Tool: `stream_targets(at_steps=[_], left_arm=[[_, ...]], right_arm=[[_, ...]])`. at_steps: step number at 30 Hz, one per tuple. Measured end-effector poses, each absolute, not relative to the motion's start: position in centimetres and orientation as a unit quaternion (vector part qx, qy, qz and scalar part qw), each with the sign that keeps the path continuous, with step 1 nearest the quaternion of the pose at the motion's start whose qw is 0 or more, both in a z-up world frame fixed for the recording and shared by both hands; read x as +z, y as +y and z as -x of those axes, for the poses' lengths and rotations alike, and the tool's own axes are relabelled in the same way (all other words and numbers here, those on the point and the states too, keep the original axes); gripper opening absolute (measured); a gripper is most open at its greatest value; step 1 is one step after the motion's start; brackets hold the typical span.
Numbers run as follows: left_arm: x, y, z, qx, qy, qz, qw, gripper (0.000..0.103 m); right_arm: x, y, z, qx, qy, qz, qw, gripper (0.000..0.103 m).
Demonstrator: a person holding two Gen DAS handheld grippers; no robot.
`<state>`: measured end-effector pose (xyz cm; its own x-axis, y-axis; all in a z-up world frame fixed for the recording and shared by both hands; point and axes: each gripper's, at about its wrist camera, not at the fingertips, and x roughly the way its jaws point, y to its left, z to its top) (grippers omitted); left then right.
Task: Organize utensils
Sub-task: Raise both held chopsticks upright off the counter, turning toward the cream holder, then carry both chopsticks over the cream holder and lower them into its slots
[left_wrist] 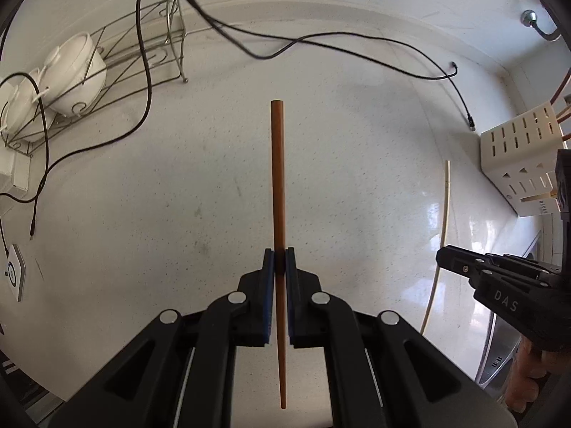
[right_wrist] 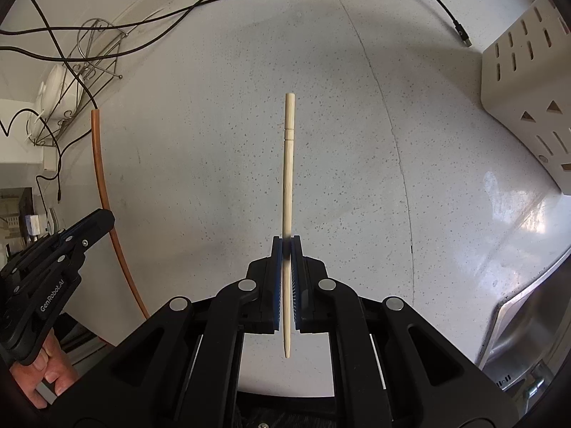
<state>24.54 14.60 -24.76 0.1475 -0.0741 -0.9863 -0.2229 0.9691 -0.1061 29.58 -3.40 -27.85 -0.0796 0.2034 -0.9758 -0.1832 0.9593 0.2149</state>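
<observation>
The brown chopstick (left_wrist: pixel 277 192) runs lengthwise between the pads of the left tongs (left_wrist: pixel 280 262), thick end beyond the tips, thin end back toward the camera. The left tongs are clamped on it, pointing down at the desk (left_wrist: pixel 178 196). The right tongs (right_wrist: pixel 286 249) likewise pinch the pale chopstick (right_wrist: pixel 287 174) along its length, aimed steeply downward.

Brown chopstick (left_wrist: pixel 277 178), pale chopstick (right_wrist: pixel 287 178), speckled white countertop (right_wrist: pixel 214 160).

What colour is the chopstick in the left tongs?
Reddish-brown chopstick; clearest in the left wrist view.
</observation>
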Motion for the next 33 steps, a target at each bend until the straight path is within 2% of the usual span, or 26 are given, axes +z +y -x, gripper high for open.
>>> stream_targets(at_steps=[10,33], left_arm=[[-18.3,11.2,-26.9,-0.011,0.589,0.101,0.801,0.006],[-5.9,-4.6,-33.2,-0.174,0.428,0.065,0.884,0.006]], right_arm=[[-22.8,-8.5,-30.5,0.128,0.678,-0.034,0.723,0.005],[-9.6,-25.6,-32.0,0.011,0.531,-0.129,0.838,0.005]])
